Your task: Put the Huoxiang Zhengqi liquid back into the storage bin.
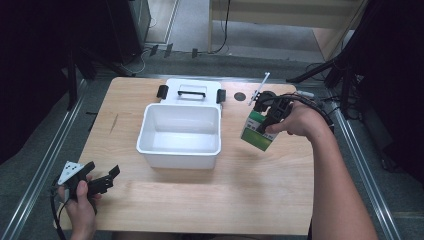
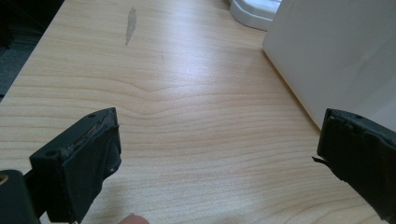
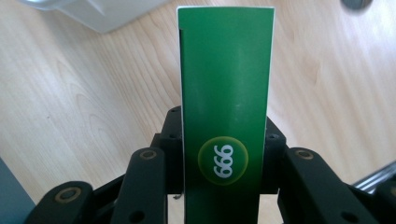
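A green and white carton (image 1: 256,132) hangs tilted above the wooden table (image 1: 240,200), just right of the open white box (image 1: 180,134). My right gripper (image 1: 267,123) is shut on it from above. In the right gripper view the carton's green face (image 3: 226,70) with a round "999" mark stands upright, with my right gripper (image 3: 223,127) clamped on both of its sides. At the table's front left corner my left gripper (image 1: 102,171) is open and holds nothing. In the left gripper view my left gripper (image 2: 217,149) has its jaws far apart over bare wood, with the white box wall (image 2: 336,56) to the right.
The box's white lid (image 1: 191,91), with a black handle and latches, lies flat behind it. A thin white rod (image 1: 260,86) and a dark round hole (image 1: 240,96) sit near the back right. A grey smudge (image 1: 114,123) marks the left side. Metal rails run along both table sides.
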The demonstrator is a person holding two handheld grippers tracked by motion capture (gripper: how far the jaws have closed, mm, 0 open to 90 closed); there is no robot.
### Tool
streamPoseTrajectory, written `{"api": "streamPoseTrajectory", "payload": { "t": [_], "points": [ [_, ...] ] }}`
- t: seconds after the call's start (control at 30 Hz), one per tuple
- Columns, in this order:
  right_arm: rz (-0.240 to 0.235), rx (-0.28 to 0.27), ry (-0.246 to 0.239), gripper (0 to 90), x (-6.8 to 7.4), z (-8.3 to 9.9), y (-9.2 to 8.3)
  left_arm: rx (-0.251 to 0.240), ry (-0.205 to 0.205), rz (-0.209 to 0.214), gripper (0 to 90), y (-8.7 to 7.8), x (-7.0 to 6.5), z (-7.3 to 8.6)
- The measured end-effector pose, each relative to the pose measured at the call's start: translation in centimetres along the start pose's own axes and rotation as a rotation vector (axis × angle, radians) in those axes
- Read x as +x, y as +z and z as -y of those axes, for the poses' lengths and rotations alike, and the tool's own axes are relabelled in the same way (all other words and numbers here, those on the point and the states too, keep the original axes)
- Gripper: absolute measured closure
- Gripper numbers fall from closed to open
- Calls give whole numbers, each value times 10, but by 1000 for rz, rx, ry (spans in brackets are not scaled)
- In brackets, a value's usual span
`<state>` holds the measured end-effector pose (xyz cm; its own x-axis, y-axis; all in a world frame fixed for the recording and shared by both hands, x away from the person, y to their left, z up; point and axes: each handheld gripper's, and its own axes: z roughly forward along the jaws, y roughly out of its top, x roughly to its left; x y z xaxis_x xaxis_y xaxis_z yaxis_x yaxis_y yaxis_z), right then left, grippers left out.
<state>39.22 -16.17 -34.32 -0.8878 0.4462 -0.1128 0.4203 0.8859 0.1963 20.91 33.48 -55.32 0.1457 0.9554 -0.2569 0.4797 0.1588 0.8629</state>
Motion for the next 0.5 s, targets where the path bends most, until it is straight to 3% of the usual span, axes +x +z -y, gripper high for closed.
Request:
{"api": "streamPoseTrajectory", "payload": {
  "t": [0.03, 0.07, 0.13, 0.23, 0.5],
  "points": [
    [-1, -10, -49, 647, 2, -5, -6, 0, 0, 0, 1, 0, 0, 0],
    [-1, -10, -49, 647, 2, -5, -6, 1, 0, 1, 1, 0, 0, 0],
    [2, -13, -129, 647, 6, -11, -13, 1, 0, 1, 1, 0, 0, 0],
    [1, -14, -163, 648, 8, -17, -20, 3, 1, 1, 1, 0, 0, 0],
    [16, -20, -190, 648, 11, -33, -43, 5, 2, 1, 1, 0, 0, 0]
  ]
}}
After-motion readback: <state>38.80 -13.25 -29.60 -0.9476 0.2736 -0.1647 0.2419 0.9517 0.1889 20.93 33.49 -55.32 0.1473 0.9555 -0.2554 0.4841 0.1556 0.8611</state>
